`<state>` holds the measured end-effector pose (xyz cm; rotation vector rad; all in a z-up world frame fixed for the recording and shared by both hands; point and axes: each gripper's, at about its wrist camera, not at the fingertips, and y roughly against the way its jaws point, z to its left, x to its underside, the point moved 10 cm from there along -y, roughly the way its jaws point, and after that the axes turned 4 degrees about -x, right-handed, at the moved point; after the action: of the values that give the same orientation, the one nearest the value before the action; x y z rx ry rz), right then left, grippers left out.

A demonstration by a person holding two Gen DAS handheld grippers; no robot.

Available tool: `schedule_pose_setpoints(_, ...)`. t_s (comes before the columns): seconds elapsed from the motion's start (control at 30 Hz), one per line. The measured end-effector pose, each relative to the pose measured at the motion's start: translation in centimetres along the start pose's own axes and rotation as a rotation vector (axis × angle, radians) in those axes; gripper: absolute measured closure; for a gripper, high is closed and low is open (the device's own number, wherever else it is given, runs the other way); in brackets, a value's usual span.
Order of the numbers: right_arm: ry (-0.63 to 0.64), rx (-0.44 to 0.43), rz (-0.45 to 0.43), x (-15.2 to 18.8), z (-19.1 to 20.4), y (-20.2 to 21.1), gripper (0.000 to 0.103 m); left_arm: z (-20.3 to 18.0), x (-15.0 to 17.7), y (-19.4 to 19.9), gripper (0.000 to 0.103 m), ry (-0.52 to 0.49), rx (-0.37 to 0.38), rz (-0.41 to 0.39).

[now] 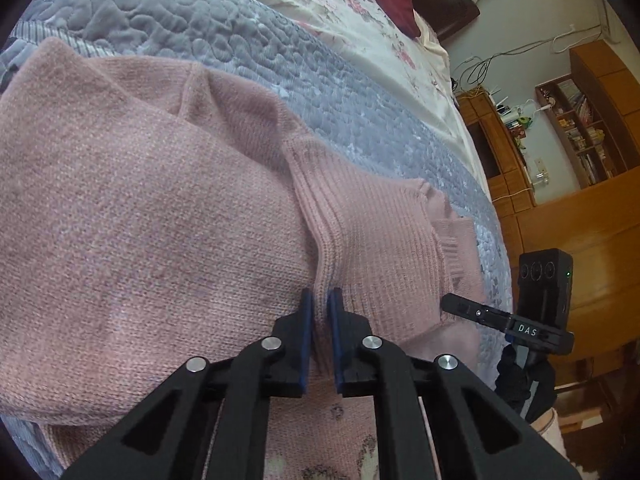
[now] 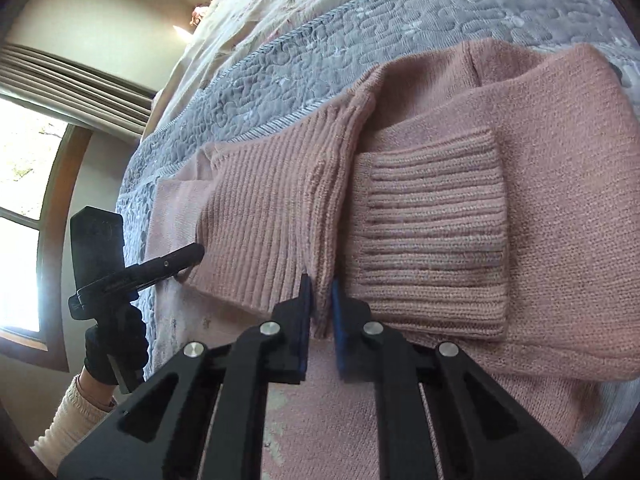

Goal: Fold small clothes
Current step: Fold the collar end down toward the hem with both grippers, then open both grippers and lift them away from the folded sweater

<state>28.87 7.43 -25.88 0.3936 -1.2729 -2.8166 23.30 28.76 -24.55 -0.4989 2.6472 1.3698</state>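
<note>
— Right now, what is lying on the bed [image 1: 280, 52]?

— A pink knit sweater [image 1: 140, 208] is spreading across the grey quilted bedspread [image 1: 224, 36], with a cream floral sheet [image 1: 360, 12] showing beyond it. In the right wrist view, a ribbed cuff [image 2: 432, 248] is lying folded over the sweater's body.

— And what is the left claw [image 1: 319, 308] doing?

— Its blue-padded fingers are pinching a raised ridge of the ribbed hem [image 1: 372, 240], with only the fabric between them. The right claw [image 1: 452, 304] is showing at the right edge of that view, its tip touching the hem's edge just beside the bedspread.

— Is the right claw [image 2: 320, 292] gripping as well?

— Yes; in its own view it is pinching a fold of ribbed knit [image 2: 280, 216] next to the cuff, fingers pressed in on the cloth. The left claw [image 2: 188, 256] is appearing at the left, its tip resting against the sweater's near edge, held by a black-gloved hand [image 2: 116, 344] with a cream sleeve [image 2: 72, 420] below it.

— Anything else in view?

— Wooden shelving [image 1: 580, 132] is standing against the far wall, and a window [image 2: 24, 184] with pleated curtains [image 2: 72, 84] is letting in daylight.
</note>
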Motion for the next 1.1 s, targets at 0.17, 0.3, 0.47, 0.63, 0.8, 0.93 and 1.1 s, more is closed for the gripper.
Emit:
schedule_pose_setpoints(0.17, -0.02, 0.019, -0.019, 0.3, -0.7, -0.9, 0.094, -0.2, 0.1, -0.3, 0.093, -0.026, -0.066, -0.02)
schedule_pose_setpoints(0.3, -0.008, 0.029, -0.065, 0.8, 0.7, 1.4, 0.084, -1.7, 0.9, 2.1, 0.085, -0.059, -0.168, -0.053)
schedule_pose_setpoints(0.47, 0.068, 0.089, -0.175, 5.7, 3.6, 8.8, 0.065, -4.4, 6.1, 9.1, 0.051, -0.143, -0.244, -0.127)
schedule_pose_setpoints(0.63, 0.121, 0.211, -0.179, 15.5, 4.2, 14.4, 0.057, -3.0, 14.9, 15.5, 0.037, -0.147, -0.358, -0.111)
schedule_pose_setpoints(0.8, 0.064, 0.264, -0.153, 25.0, 2.4, 17.2, 0.056, -0.6, 23.3, 19.7, 0.037, -0.14, -0.454, -0.078)
schedule_pose_setpoints(0.93, 0.016, 0.287, -0.116, 31.2, 1.0, 17.5, 0.055, 1.0, 28.2, 21.1, 0.036, -0.076, -0.438, -0.054)
schedule_pose_setpoints(1.1, -0.026, 0.321, -0.093, 35.4, -1.0, 17.7, 0.055, 3.5, 32.6, 20.8, 0.036, -0.05, -0.477, -0.001)
